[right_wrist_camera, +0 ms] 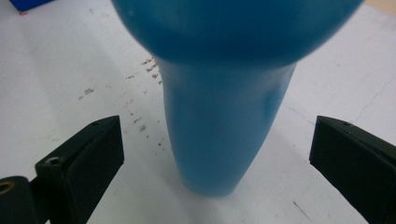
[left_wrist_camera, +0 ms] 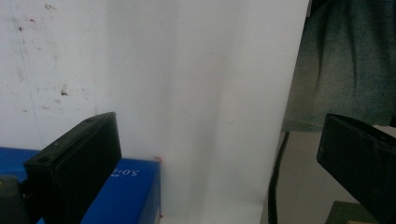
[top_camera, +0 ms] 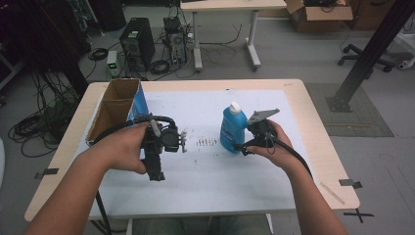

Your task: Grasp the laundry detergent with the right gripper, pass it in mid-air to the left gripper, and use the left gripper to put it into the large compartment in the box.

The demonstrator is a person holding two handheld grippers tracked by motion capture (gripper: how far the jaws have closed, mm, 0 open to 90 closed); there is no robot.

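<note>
At table centre-right, right gripper [right_wrist_camera: 215, 154] straddles the blue bottle [right_wrist_camera: 224, 116], jaws wide apart, likely lined up to clamp; left gripper [left_wrist_camera: 210, 154] idles left, jaws apart, empty.

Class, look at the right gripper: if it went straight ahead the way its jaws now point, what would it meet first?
The right gripper would most likely meet the blue bottle, which stands between its open jaws just ahead; how near is hard to judge.

Smooth plastic bottle [right_wrist_camera: 224, 116] — matt black jaws — open cardboard box [top_camera: 113, 108].
</note>
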